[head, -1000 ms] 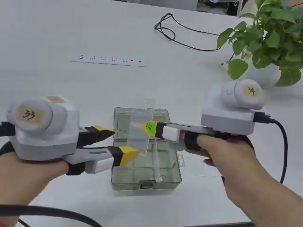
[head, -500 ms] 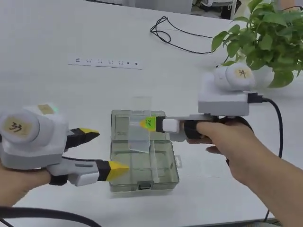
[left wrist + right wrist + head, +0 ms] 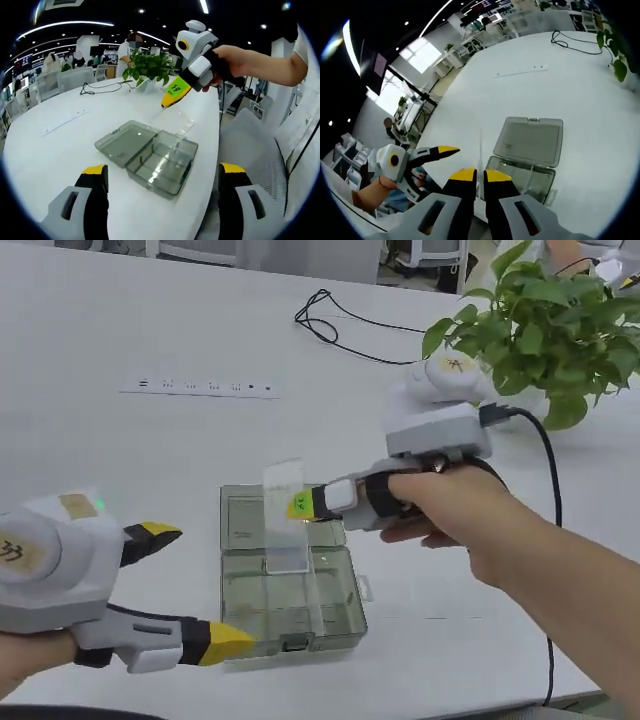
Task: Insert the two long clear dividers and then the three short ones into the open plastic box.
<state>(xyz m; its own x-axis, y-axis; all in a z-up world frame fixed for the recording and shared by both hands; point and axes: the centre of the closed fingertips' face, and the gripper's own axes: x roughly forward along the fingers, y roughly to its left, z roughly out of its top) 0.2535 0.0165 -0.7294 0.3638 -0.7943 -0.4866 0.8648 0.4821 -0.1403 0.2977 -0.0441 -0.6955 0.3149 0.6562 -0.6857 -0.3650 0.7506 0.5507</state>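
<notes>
subject: clear divider [image 3: 285,520], pinched at its 3 o'clock edge by the right gripper [image 3: 300,506], whose jaws are closed flat on the sheet. the divider is off the table [image 3: 120,460], in the air above the open plastic box [image 3: 250,600], over the line where the lid [image 3: 240,515] meets the base.

orientation: in the head view the sheet's long axis runs 12 to 6 o'clock, its lower edge pointing down into the base. the right gripper view shows it edge-on as a thin line rising straight from between the jaws.

key relation: the base lies directly at 6 o'clock of the sheet's lower edge, so the coming move is judged a short descent. a second clear strip [image 3: 318,590] appears to stand in the base toward its 3 o'clock side, also running 12 to 6; the held sheet sits just to 9 o'clock of it, roughly parallel.

left gripper [image 3: 195,586]: jaws spread wide, nothing held, at 8 o'clock of the box and apart from it. the right gripper is plainly the nearer one.

long or short piece: cannot tell.
</notes>
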